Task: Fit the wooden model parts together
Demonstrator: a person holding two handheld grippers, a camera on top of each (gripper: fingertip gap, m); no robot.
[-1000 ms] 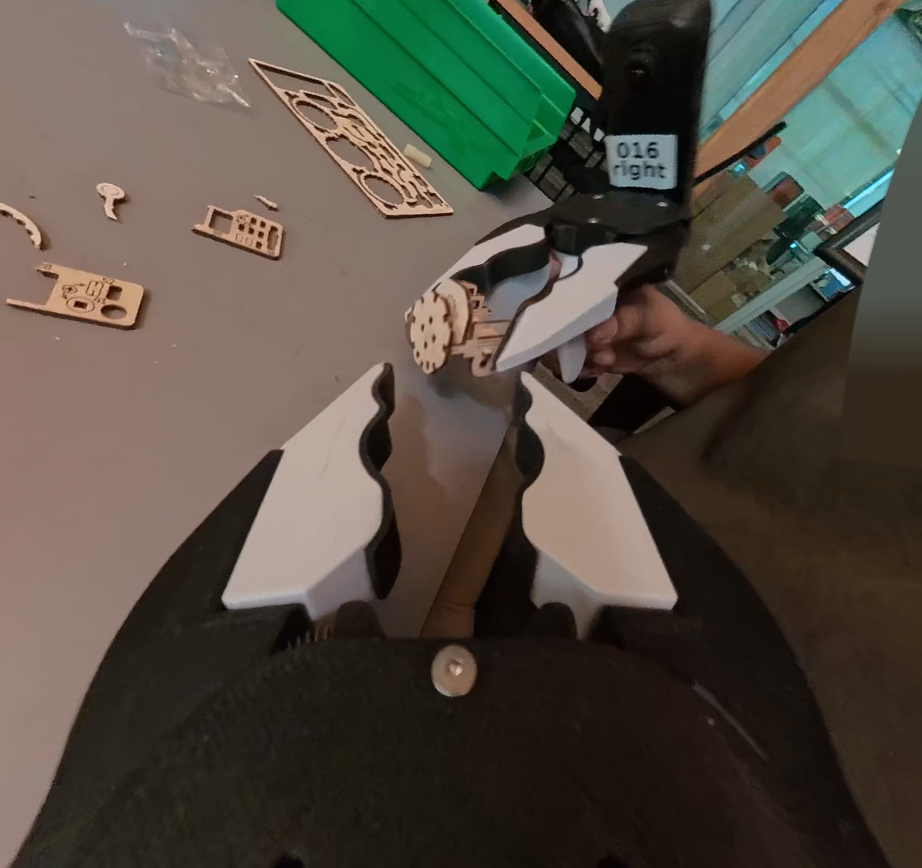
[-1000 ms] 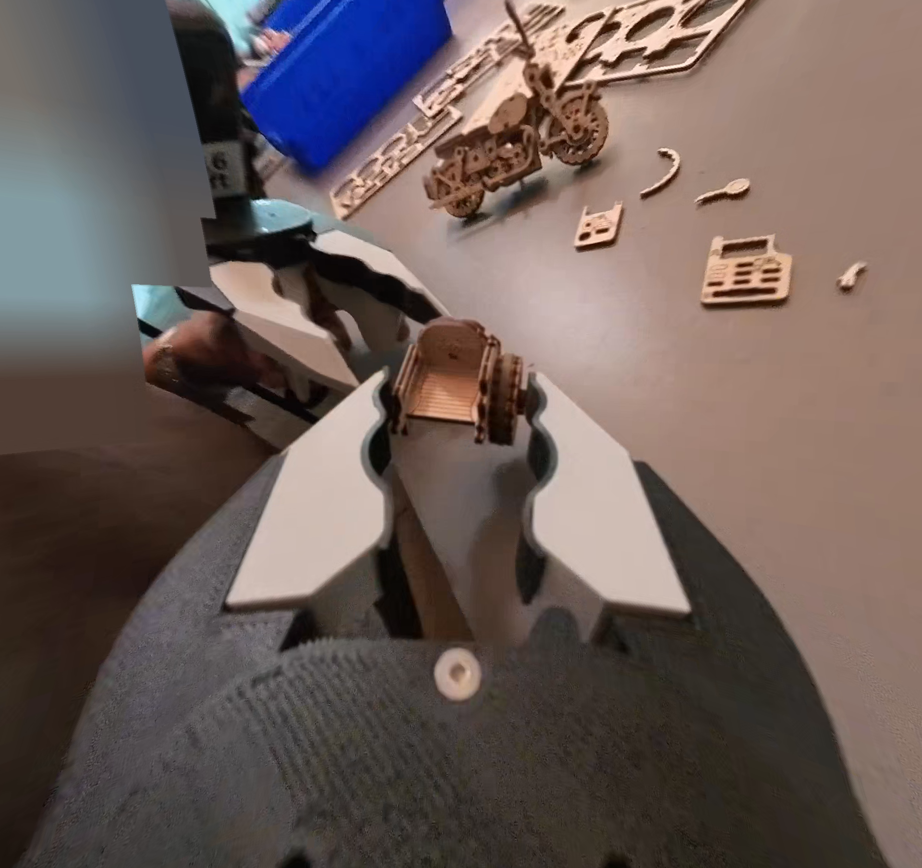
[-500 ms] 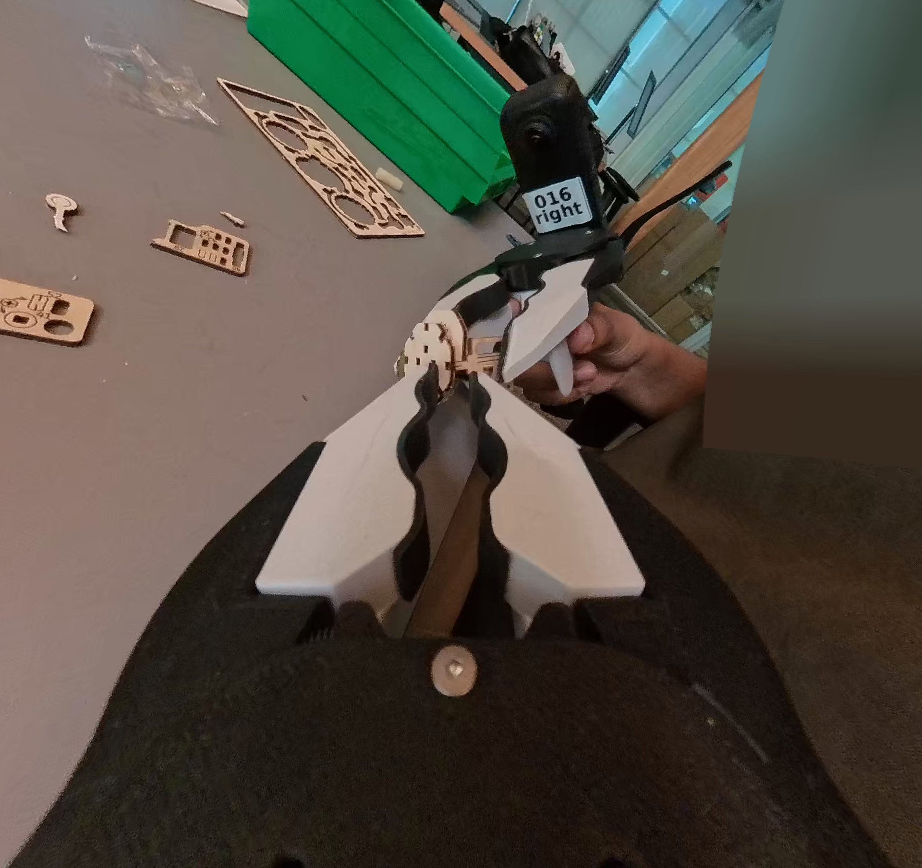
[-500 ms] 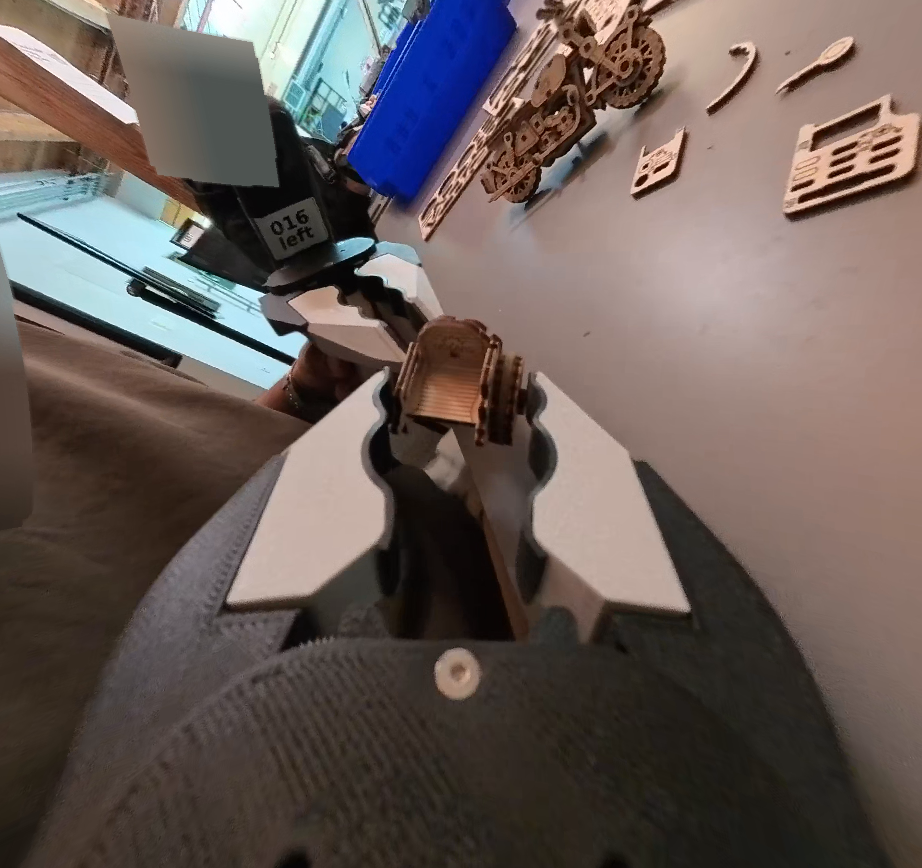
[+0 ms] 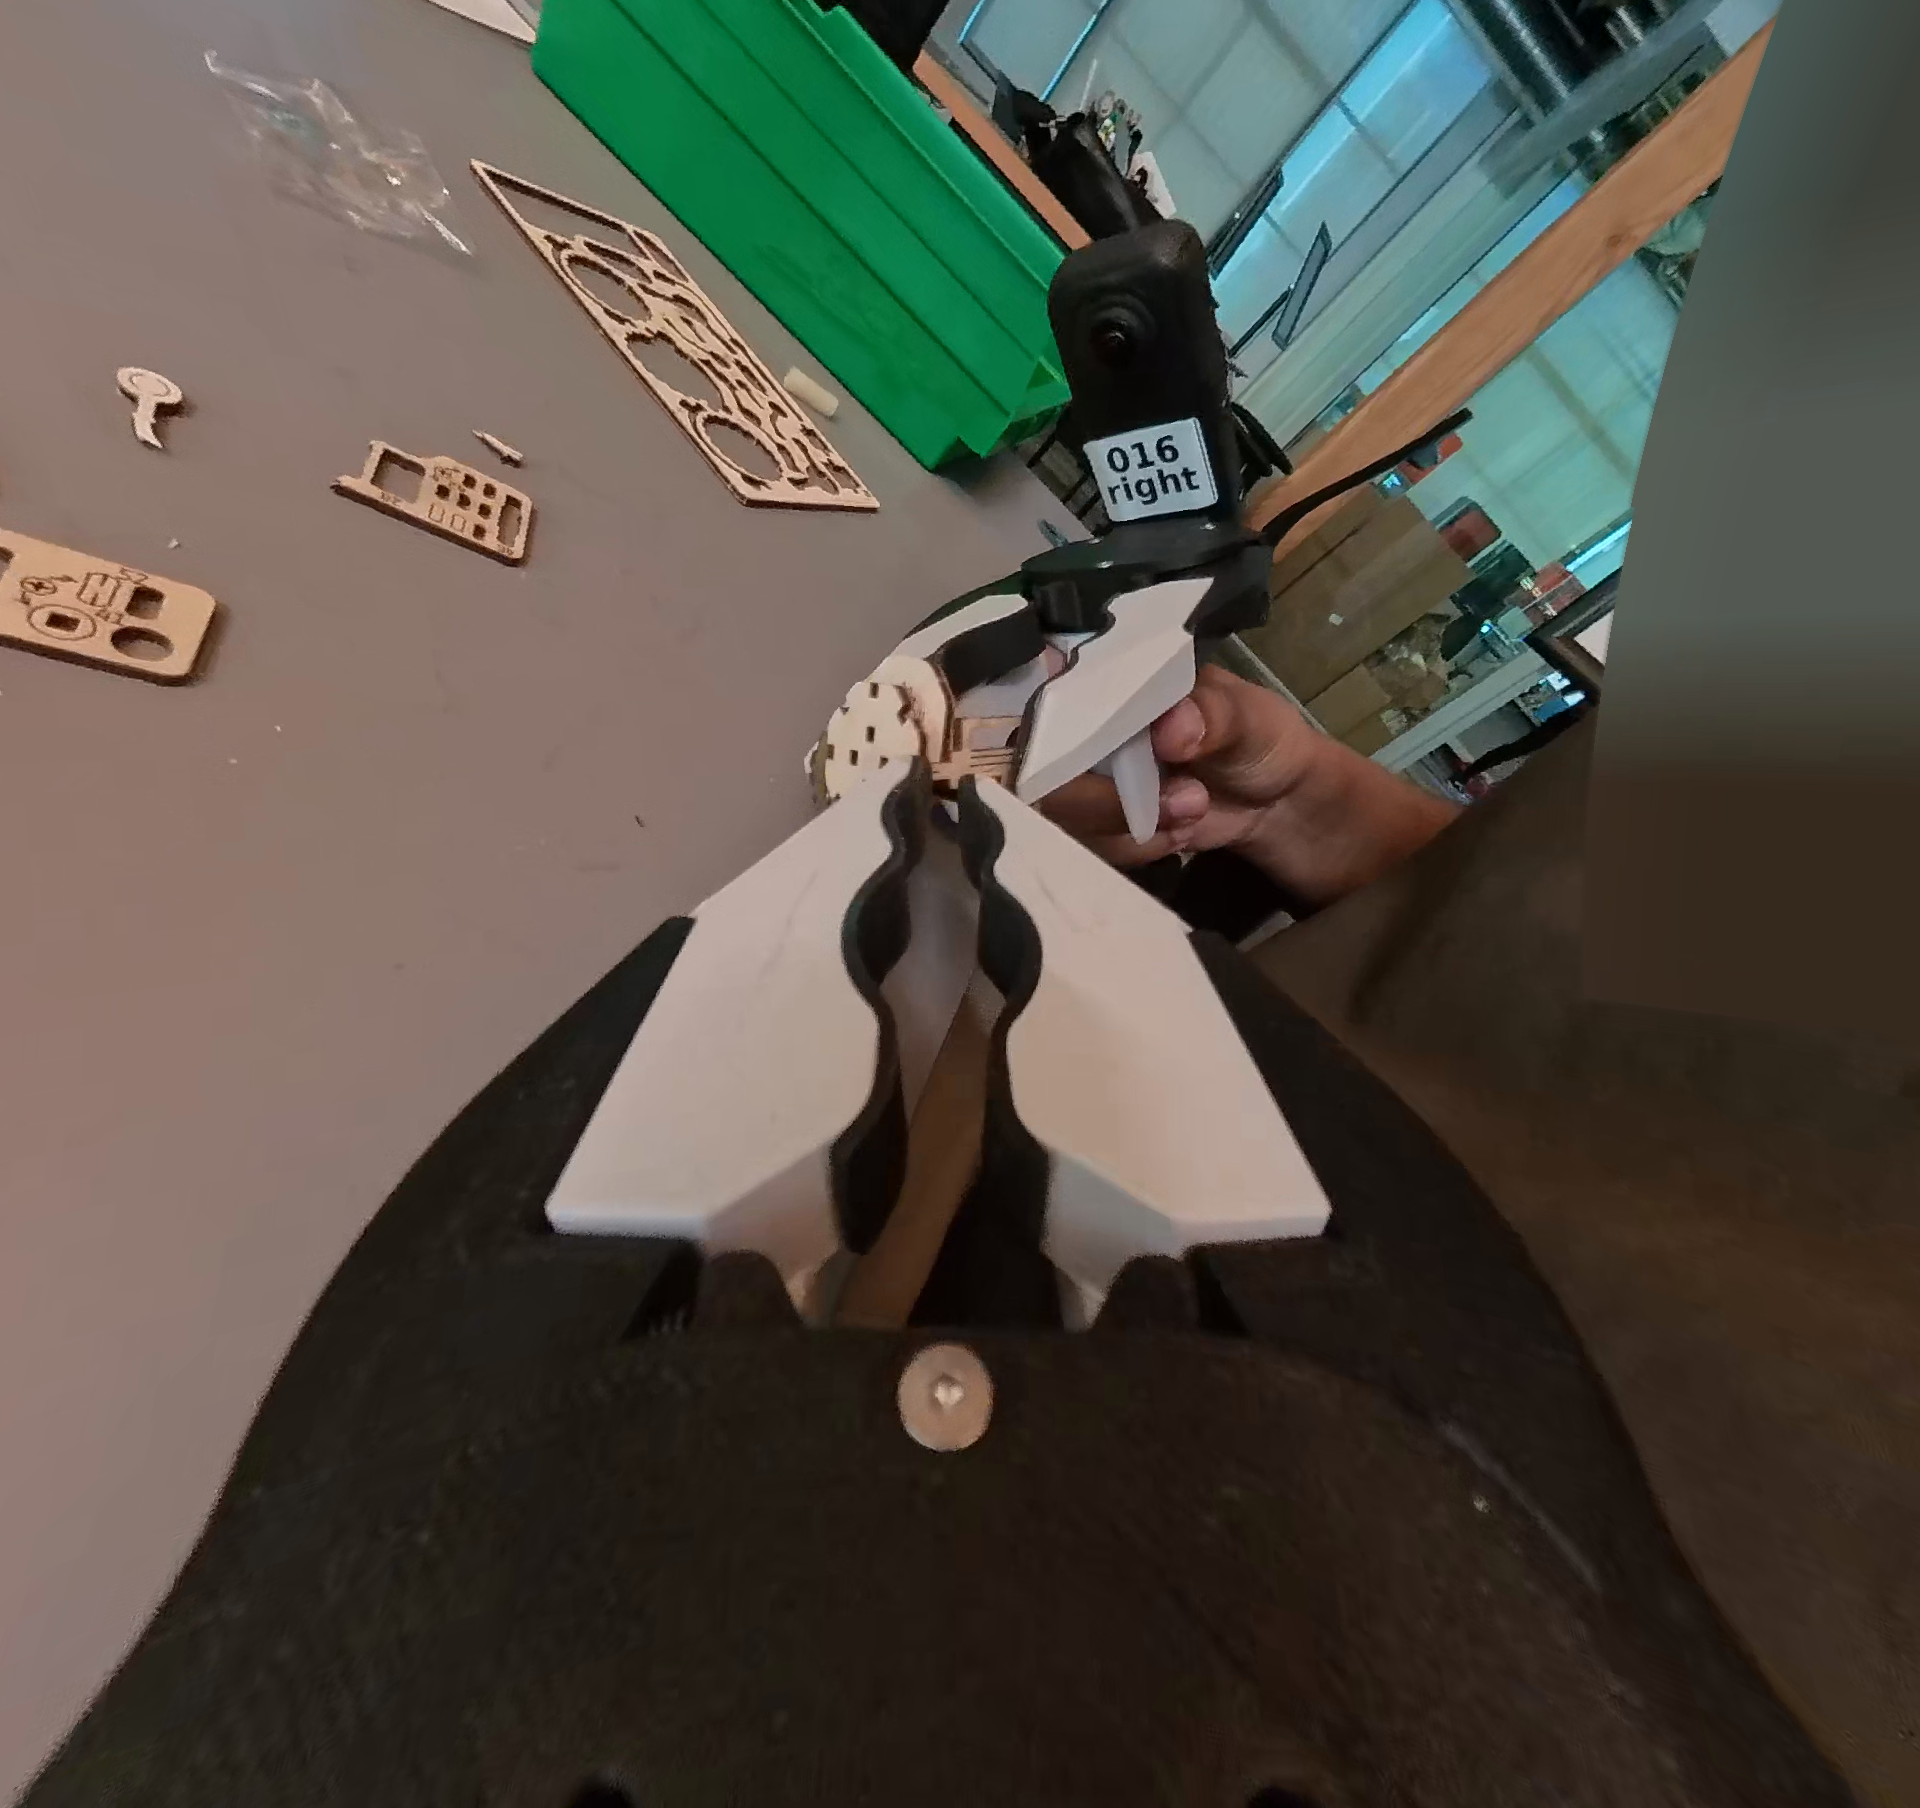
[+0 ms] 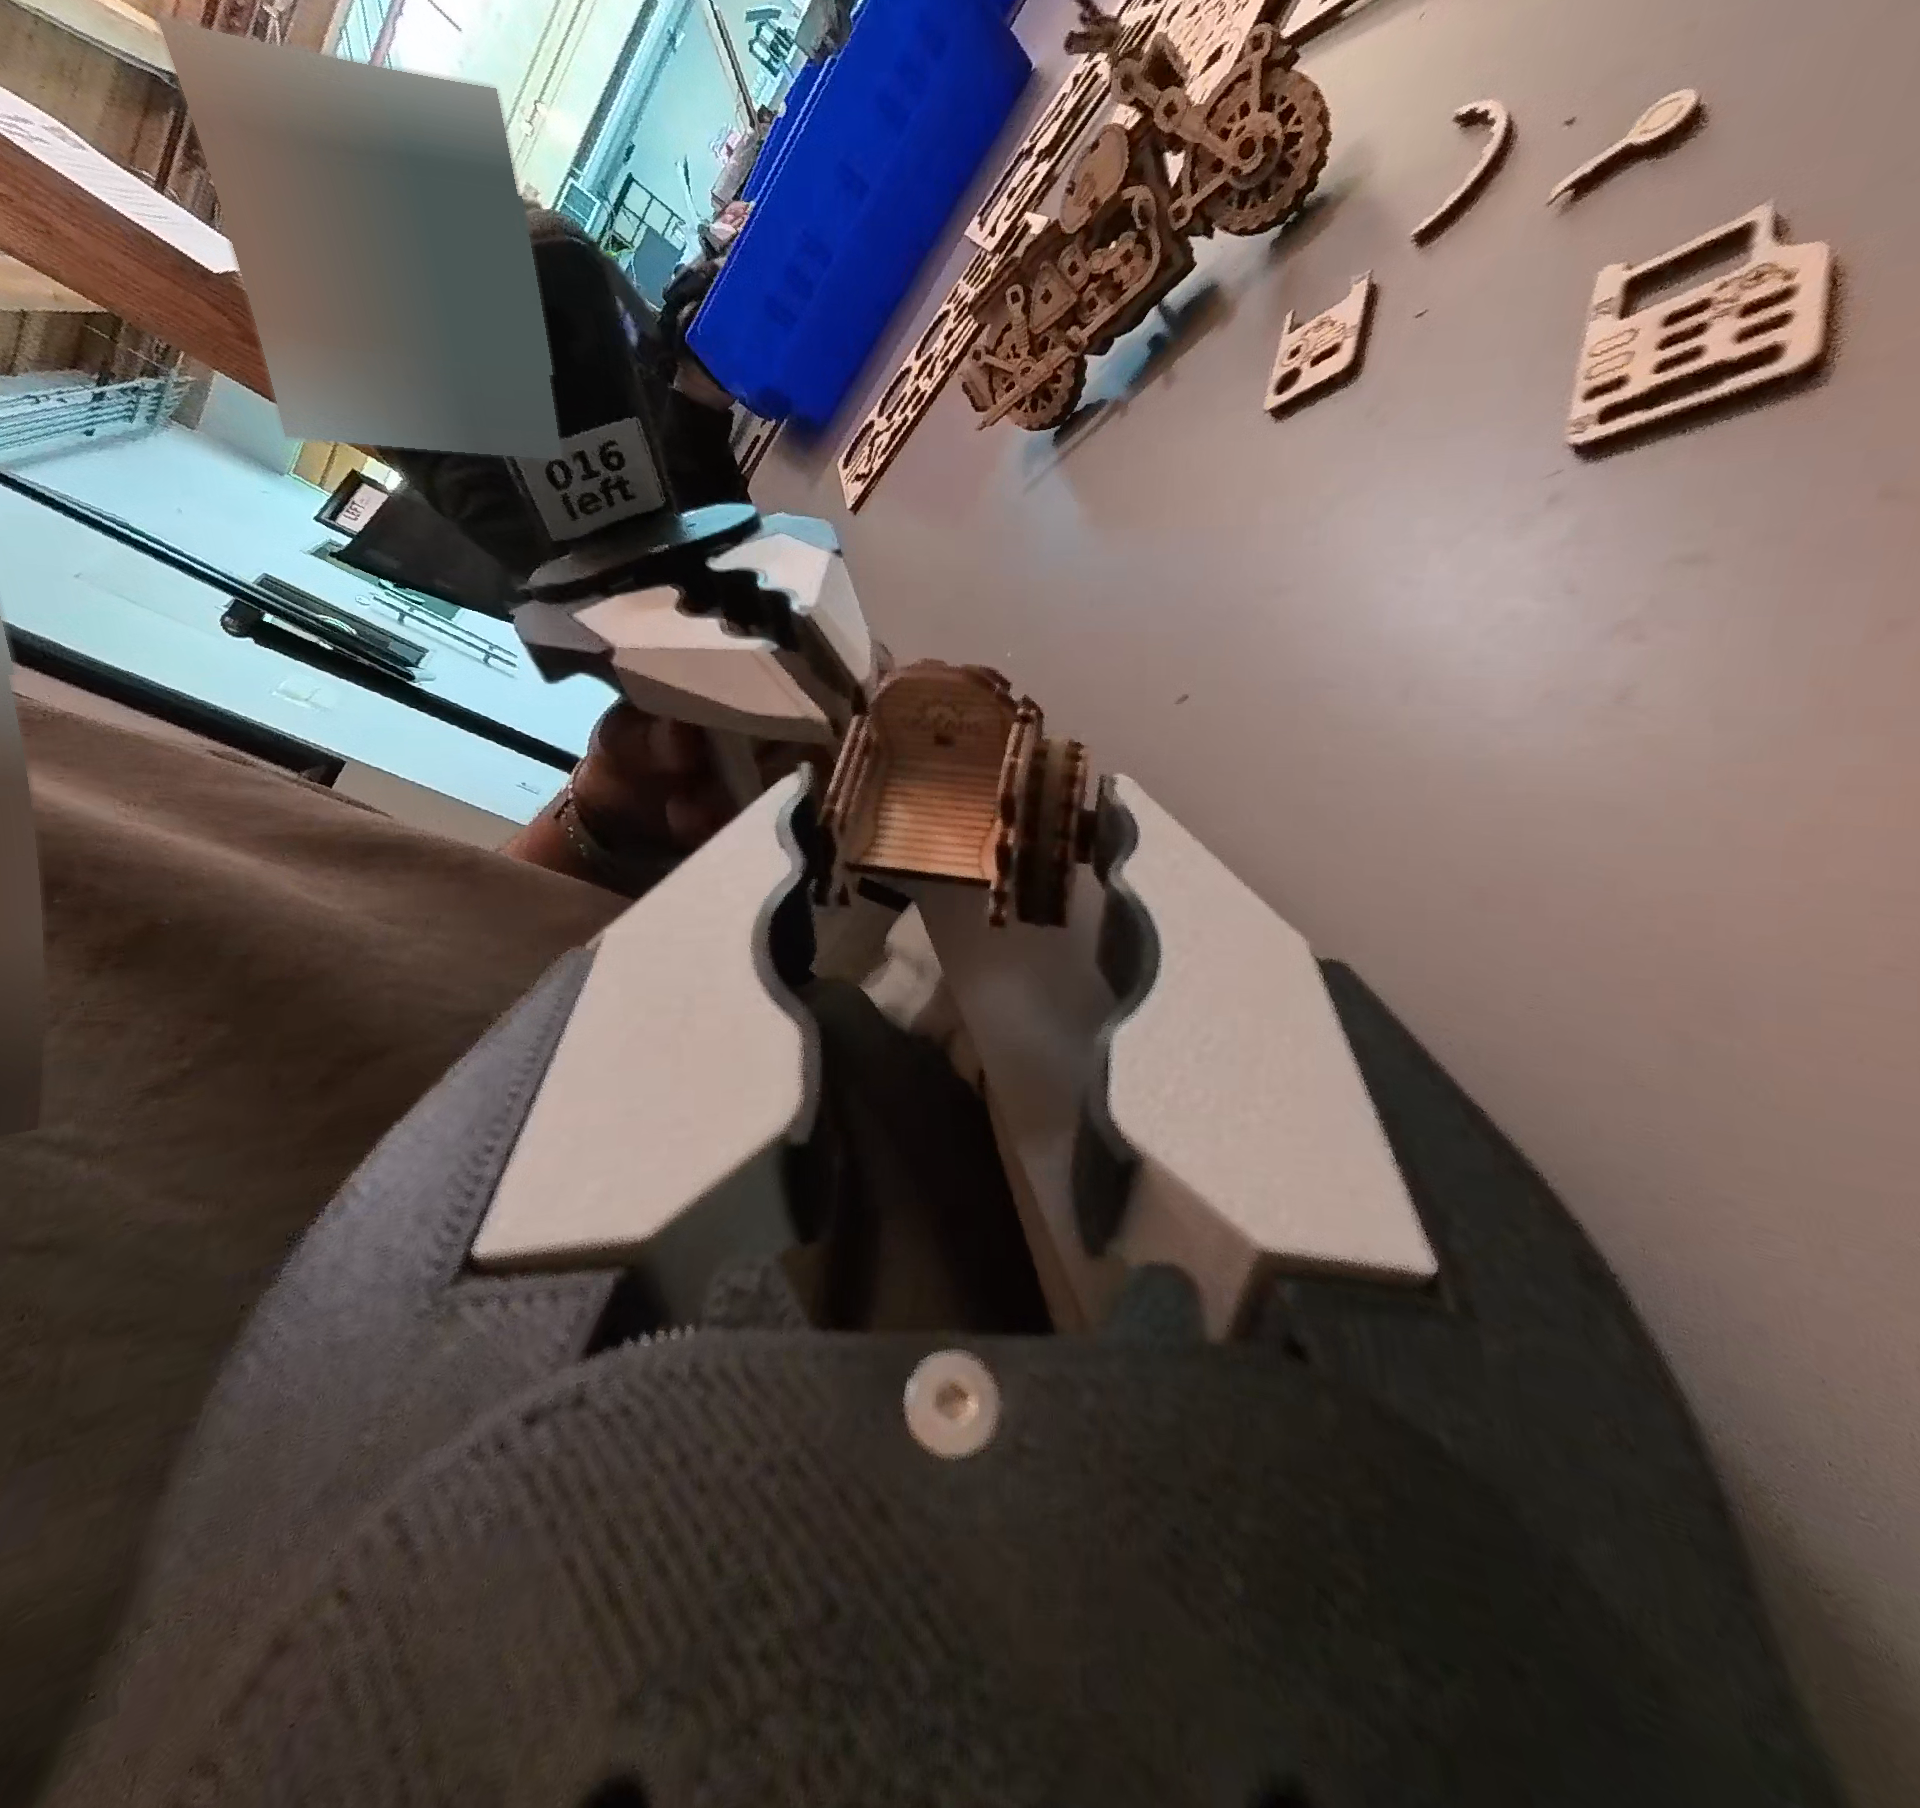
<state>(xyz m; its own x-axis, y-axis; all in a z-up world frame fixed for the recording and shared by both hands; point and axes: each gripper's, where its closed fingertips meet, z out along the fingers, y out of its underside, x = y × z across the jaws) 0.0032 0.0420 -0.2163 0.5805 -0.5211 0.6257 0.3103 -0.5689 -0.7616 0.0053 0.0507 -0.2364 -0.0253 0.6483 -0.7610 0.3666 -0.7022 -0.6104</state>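
Observation:
My right gripper (image 6: 956, 802) is shut on a small wooden sidecar (image 6: 925, 813) with a wheel on its right side, held above the grey table (image 6: 1558, 823). In the left wrist view the sidecar (image 5: 873, 730) shows its slotted wheel, and the right gripper (image 5: 977, 709) holds it from behind. My left gripper (image 5: 940, 792) is closed down, its tips pinching the sidecar's near edge. In the right wrist view the left gripper (image 6: 857, 688) meets the sidecar's back left corner. A wooden motorcycle model (image 6: 1143, 220) stands on the table farther off.
Loose flat wooden parts (image 6: 1704, 335) (image 5: 447, 501) lie on the table, with a punched-out wooden sheet (image 5: 675, 335) and a clear plastic bag (image 5: 332, 148). A green bin (image 5: 779, 148) and a blue bin (image 6: 862, 189) stand at the table's edges. Less than 4 cm separates the two grippers' tips. Both grippers' tips are roughly 20 cm from the wooden motorcycle model (image 6: 1143, 220).
My left gripper has gone from wide open to closed and moved up to the sidecar. The right gripper has tilted, still holding the sidecar.

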